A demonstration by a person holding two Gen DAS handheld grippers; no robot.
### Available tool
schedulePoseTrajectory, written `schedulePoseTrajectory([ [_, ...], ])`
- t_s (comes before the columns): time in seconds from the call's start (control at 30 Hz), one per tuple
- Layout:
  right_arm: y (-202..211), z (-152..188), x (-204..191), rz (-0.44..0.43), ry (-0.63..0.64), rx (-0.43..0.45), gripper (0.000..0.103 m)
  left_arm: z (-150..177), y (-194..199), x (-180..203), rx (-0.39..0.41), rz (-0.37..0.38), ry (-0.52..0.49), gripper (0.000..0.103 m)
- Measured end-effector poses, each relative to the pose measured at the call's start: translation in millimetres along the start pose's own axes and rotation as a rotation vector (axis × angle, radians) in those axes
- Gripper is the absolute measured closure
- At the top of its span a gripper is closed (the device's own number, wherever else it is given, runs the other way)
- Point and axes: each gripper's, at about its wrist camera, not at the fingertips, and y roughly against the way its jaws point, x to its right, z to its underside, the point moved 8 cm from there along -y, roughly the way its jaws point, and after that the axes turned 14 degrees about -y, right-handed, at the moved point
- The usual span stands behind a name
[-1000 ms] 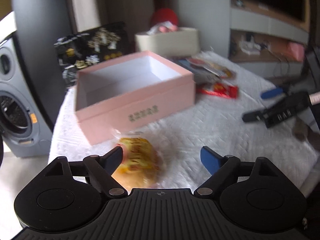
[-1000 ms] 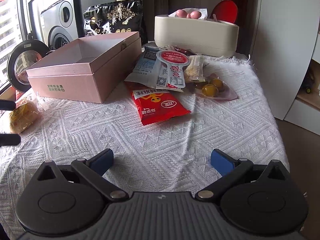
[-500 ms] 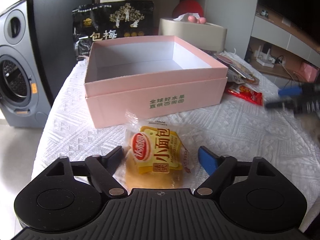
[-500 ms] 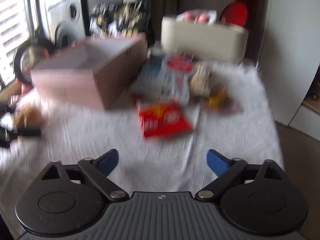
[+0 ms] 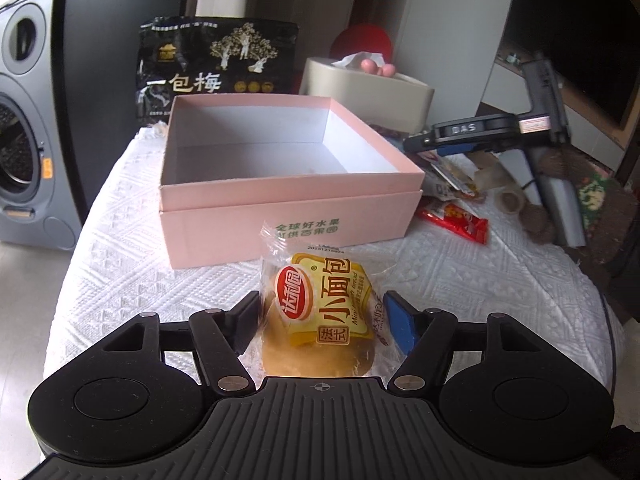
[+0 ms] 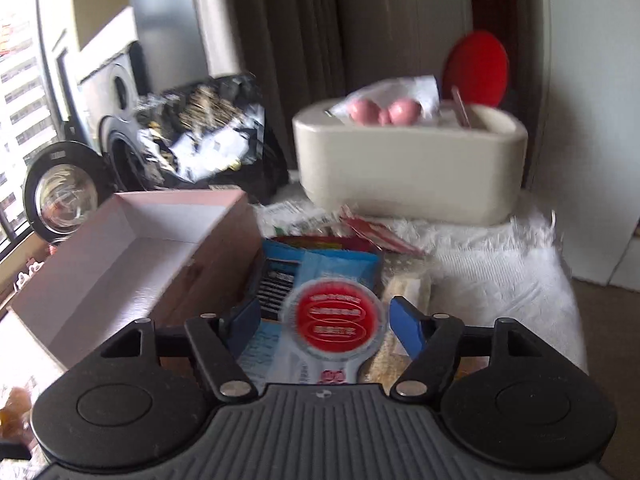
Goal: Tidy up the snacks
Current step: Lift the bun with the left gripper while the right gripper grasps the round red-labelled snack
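A wrapped mini bread (image 5: 320,312) in clear plastic with a yellow label sits between the fingers of my left gripper (image 5: 322,320), which touch its wrapper on both sides. An open, empty pink box (image 5: 280,176) stands just beyond it on the white cloth. My right gripper (image 6: 324,320) hangs open over a pile of snack packets, straddling a white packet with a red round label (image 6: 334,320). The pink box (image 6: 132,256) lies to its left. The right gripper also shows in the left wrist view (image 5: 424,146), beyond the box's right side.
A black snack bag (image 5: 216,68) stands behind the box. A beige tissue box (image 6: 408,172) with pink balls sits at the back. A red packet (image 5: 456,218) lies right of the box. A washing machine (image 5: 24,128) stands off the table's left edge.
My left gripper has closed in on the mini bread and its fingers now touch the wrapper. My right gripper has moved forward over the snack pile and narrowed around the red-label packet.
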Motion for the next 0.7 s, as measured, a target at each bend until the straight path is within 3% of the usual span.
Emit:
schedulePoseTrajectory([
  [0.03, -4, 1, 4, 0.02, 0.003, 0.021, 0.016, 0, 0, 1, 0.0, 0.003, 0.002, 0.031],
  [0.17, -11, 10, 9, 0.051, 0.038, 0.023, 0.017, -1, -1, 3, -0.007, 0.005, 0.004, 0.032],
  [0.27, 5, 17, 2, 0.048, 0.078, 0.049, 0.032, 0, 1, 3, -0.012, 0.002, 0.011, 0.032],
  [0.3, 14, 20, -3, 0.034, 0.094, 0.06, 0.041, 0, 2, 3, -0.014, 0.005, 0.013, 0.032],
  [0.4, 39, 32, -16, -0.014, 0.125, 0.032, 0.083, 2, 7, 8, -0.016, 0.019, 0.006, 0.032],
  [0.43, 48, 36, -21, -0.024, 0.124, 0.014, 0.085, 3, 10, 11, -0.016, 0.025, 0.0, 0.032],
  [0.6, 89, 64, -38, -0.043, 0.241, 0.011, 0.084, 10, 18, 18, -0.014, 0.042, 0.0, 0.032],
  [0.67, 96, 71, -38, -0.023, 0.291, 0.027, 0.075, 12, 20, 18, -0.015, 0.046, 0.01, 0.033],
  [0.7, 97, 71, -37, -0.012, 0.303, 0.037, 0.056, 12, 20, 18, -0.018, 0.047, 0.014, 0.033],
])
